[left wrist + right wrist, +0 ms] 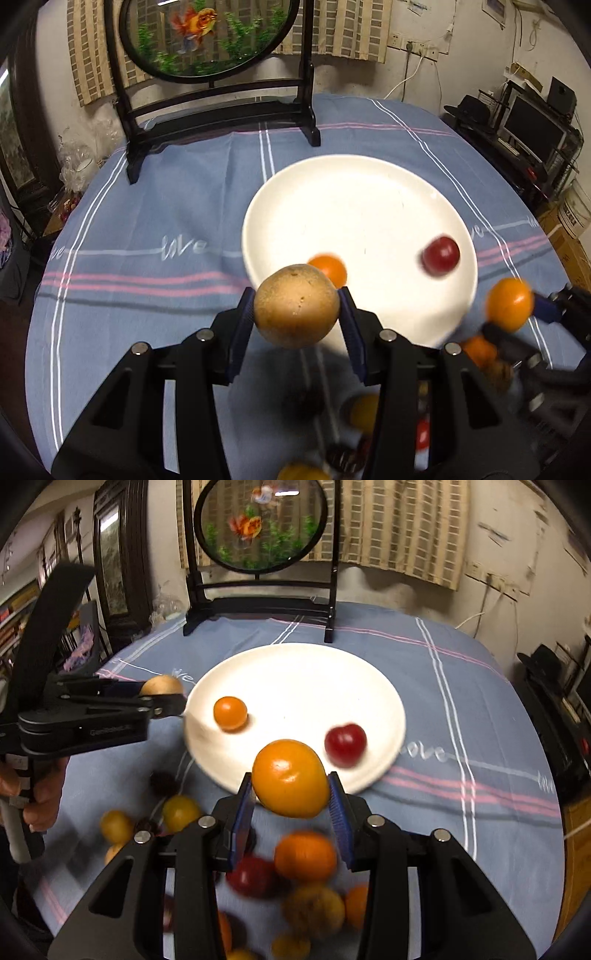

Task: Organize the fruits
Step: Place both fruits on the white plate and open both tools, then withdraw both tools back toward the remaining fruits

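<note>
The white plate [295,672] is the biggest thing on the blue striped tablecloth [147,221], lying near the table's middle, in front of the dark wooden stand [221,122] that carries a round goldfish panel [207,37] at the far edge. Two fruits rest on the plate: a small orange fruit [230,713] toward its left side and a dark red one [345,744] near its right rim, well apart from each other.

The right gripper [291,797] is closed on a glossy orange fruit [290,778], its blue pads pressing the fruit's two sides; the fruit hangs above the plate's near rim. The left gripper [297,317] clamps a round tan-brown fruit [296,305] with a dull, speckled skin, held above the plate's near-left rim. In the right wrist view this gripper reaches in from the left, with a hand [40,794] on its handle.

A loose pile of fruits [306,882] lies on the cloth by the near edge, under both grippers: orange, yellow, dark red and brownish pieces, blurred, some touching.
</note>
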### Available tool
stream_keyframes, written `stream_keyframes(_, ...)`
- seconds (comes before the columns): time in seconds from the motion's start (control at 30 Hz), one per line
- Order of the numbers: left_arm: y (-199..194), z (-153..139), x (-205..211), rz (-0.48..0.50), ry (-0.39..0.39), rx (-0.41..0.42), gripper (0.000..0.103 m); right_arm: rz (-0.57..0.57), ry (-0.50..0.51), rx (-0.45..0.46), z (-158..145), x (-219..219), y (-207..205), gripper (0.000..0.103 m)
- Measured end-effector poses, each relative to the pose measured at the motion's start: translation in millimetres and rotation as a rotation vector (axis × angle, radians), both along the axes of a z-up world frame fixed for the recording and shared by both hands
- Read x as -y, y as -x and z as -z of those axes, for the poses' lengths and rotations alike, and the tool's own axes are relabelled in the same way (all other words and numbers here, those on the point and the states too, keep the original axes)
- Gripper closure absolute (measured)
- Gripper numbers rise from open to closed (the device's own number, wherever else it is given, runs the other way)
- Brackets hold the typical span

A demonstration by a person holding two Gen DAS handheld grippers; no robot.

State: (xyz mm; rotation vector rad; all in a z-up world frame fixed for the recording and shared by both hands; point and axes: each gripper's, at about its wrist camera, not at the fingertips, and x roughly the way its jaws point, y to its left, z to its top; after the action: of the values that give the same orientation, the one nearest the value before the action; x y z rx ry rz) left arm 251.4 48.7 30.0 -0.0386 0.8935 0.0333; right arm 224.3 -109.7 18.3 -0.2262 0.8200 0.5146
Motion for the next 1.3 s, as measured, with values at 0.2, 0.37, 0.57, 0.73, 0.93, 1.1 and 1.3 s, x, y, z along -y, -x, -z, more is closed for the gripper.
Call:
stream_keyframes(0.2,-56.3,11.2,0.6,-0.042,-0.008,-0.019,0.057,0.010,0.070,-0.070,24.0,-22.4,-43.4,0.063)
stream_keyframes(0.37,-89.4,29.2,-5.4,-0.093,-0.051,-0.058,0.057,0.002,0.058,-0.124,38.3,-26.3,-63.2,0.063)
stream_keyframes(0.57,-93.8,48.3,-7.7,-0.098,-0.010,-0.102,0.045,-0.002,0.050,-0.124,39.1,-31.2,-65.4,0.049)
stream_keyframes(0.73,-71.8,29.0,-3.4,-0.109,-0.056,-0.041,0.027,0.017,-0.029,-0.105,21.0,-11.0,-49.7,0.048)
stream_keyframes(0.93,-18.9,-1.4,-7.2,-0.139,-0.095,0.037,0.019,0.057,-0.138,-0.076,-4.6,39.1,-4.7,0.048)
stream_keyframes(1.1,39.6,-9.2,-1.9,-0.101,-0.107,0.063,0.015,0.126,-0.160,-0.064,-7.2,74.2,30.0,0.048)
stream_keyframes(1.3,104.5,13.3,-4.3,-0.124,-0.069,0.036,0.013,0.208,-0.228,-0.090,11.5,116.6,76.1,0.046)
